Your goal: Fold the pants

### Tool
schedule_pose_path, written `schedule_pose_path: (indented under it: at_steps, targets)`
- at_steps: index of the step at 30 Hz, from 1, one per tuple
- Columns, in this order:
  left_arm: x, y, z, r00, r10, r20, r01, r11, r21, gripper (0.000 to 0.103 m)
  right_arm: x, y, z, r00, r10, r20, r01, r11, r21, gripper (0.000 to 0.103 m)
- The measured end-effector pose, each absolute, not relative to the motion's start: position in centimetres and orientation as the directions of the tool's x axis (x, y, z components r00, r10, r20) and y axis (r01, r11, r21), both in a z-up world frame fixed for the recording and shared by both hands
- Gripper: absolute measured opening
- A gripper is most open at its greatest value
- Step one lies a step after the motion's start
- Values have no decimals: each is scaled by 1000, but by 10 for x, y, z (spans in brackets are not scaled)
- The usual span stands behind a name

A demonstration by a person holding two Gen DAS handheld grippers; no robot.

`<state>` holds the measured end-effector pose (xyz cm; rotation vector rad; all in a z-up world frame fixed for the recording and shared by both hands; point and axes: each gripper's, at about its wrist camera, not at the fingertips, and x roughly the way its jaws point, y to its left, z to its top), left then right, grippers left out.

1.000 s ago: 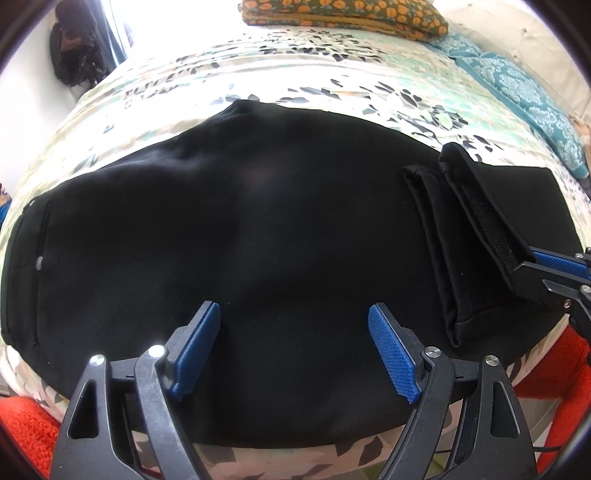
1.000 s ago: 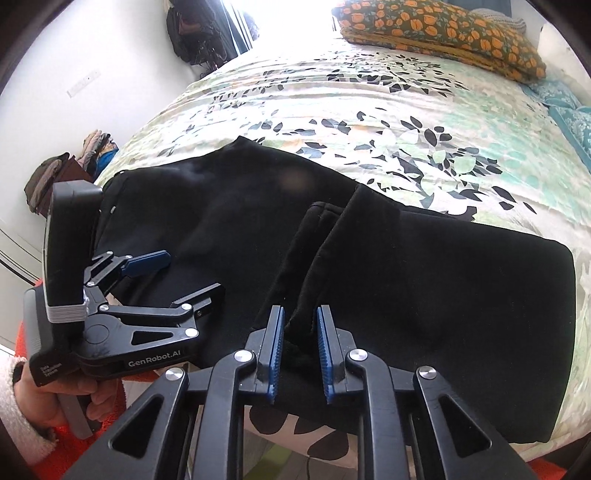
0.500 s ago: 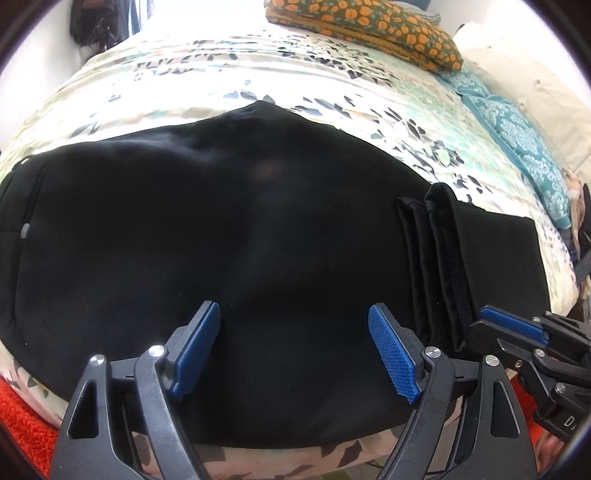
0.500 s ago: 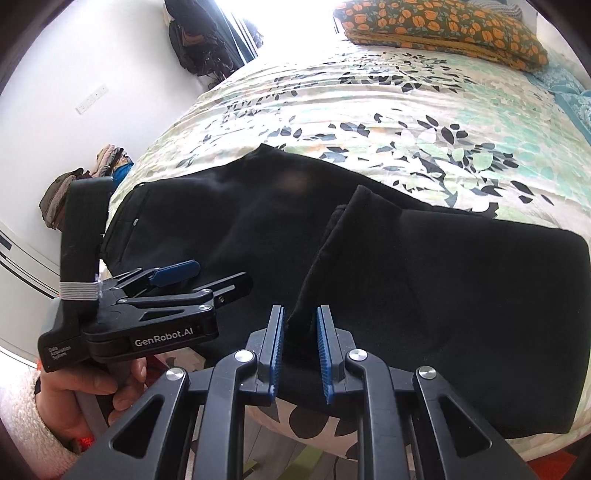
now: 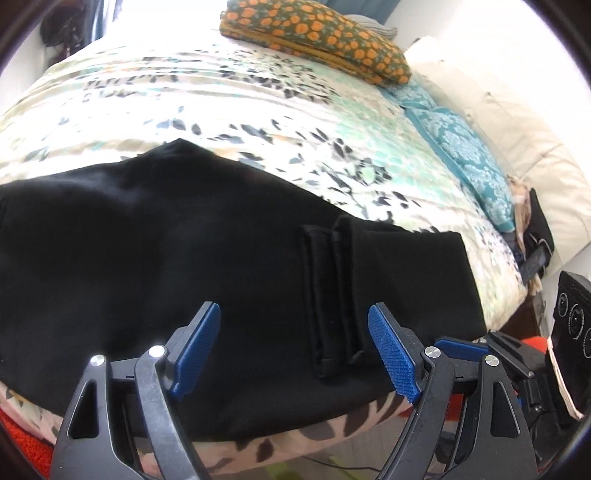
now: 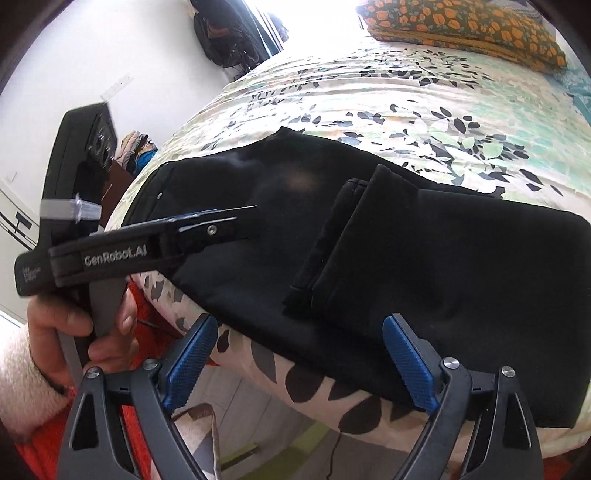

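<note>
Black pants point(image 5: 155, 251) lie flat across the near edge of the bed, the leg ends folded back over the middle, with the hems point(image 5: 332, 295) forming a doubled ridge. They also show in the right wrist view point(image 6: 443, 266). My left gripper point(image 5: 295, 354) is open and empty, just above the pants at the near edge, left of the hems. My right gripper point(image 6: 299, 365) is open and empty, held off the bed's edge in front of the folded hems point(image 6: 325, 251). The left gripper point(image 6: 221, 225) shows side-on in the right wrist view.
The bed has a leaf-patterned cover point(image 5: 221, 103). An orange-flowered pillow point(image 5: 314, 37) lies at the far end, a teal pillow point(image 5: 461, 147) and cream headboard point(image 5: 517, 122) to the right. A white wall point(image 6: 110, 74) and hanging clothes point(image 6: 229, 33) stand at the left.
My right gripper has let go of the folded pant hems, opened and drawn back off the bed edge. My left gripper has stayed open and swung right towards the hems.
</note>
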<state>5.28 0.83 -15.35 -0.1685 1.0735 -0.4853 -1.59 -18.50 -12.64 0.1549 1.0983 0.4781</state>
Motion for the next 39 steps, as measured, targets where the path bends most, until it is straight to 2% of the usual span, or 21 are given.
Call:
schedule_pose_path:
  at_steps: [6, 9, 11, 12, 13, 15, 21, 25, 27, 30, 31, 33, 34, 35, 36, 37, 39]
  targets:
    - [63, -46, -179, 233, -455, -859, 377, 857, -352, 83, -50, -241, -114, 444, 401, -802, -202, 916, 346, 91]
    - [69, -63, -186, 188, -470, -862, 357, 851, -386, 83, -54, -265, -122, 467, 400, -788, -95, 909, 405, 91]
    - [71, -73, -189, 173, -461, -870, 351, 854, -383, 77, -53, -278, -121, 492, 398, -774, -41, 899, 437, 91]
    - [70, -75, -189, 182, -455, -872, 352, 858, -374, 63, -52, -284, -119, 515, 391, -763, -25, 896, 443, 91]
    - [70, -78, -190, 188, -427, -884, 351, 870, -346, 19, -53, -290, -114, 540, 378, -752, -12, 897, 443, 91]
    - [70, -77, -185, 200, -443, -874, 325, 871, -368, 9, -56, -305, -105, 589, 337, -734, 20, 902, 430, 91]
    - [60, -31, -136, 289, -468, -835, 331, 868, -371, 8, -70, -379, -100, 689, 159, -707, 288, 836, 468, 93]
    - [63, 8, -145, 291, -410, -864, 281, 900, -333, 8, -69, -409, -114, 661, 121, -740, 394, 784, 480, 94]
    - [64, 18, -165, 263, -399, -878, 244, 908, -340, 9, -61, -403, -114, 658, 145, -739, 363, 798, 480, 94]
    - [59, 24, -185, 264, -388, -883, 215, 916, -338, 9, -38, -367, -108, 645, 220, -732, 204, 874, 442, 92]
    - [58, 24, -186, 271, -387, -881, 217, 917, -336, 10, -31, -351, -110, 628, 237, -741, 143, 901, 410, 89]
    - [57, 20, -184, 277, -373, -886, 239, 919, -312, 10, -20, -321, -124, 561, 267, -784, 48, 935, 353, 73]
    - [57, 19, -183, 280, -366, -888, 251, 920, -300, 11, -14, -308, -139, 495, 270, -826, 26, 945, 325, 70]
    - [56, 18, -183, 281, -362, -889, 259, 921, -293, 16, -12, -297, -156, 435, 259, -863, 16, 955, 295, 65]
    - [56, 20, -185, 280, -352, -893, 255, 924, -284, 22, -11, -289, -170, 393, 233, -890, 6, 967, 255, 65]
    - [57, 23, -186, 279, -339, -898, 237, 931, -278, 35, -12, -283, -175, 403, 196, -894, -17, 978, 207, 65]
    - [58, 38, -182, 288, -359, -888, 170, 932, -321, 47, -12, -276, -173, 420, 153, -894, -28, 987, 156, 66]
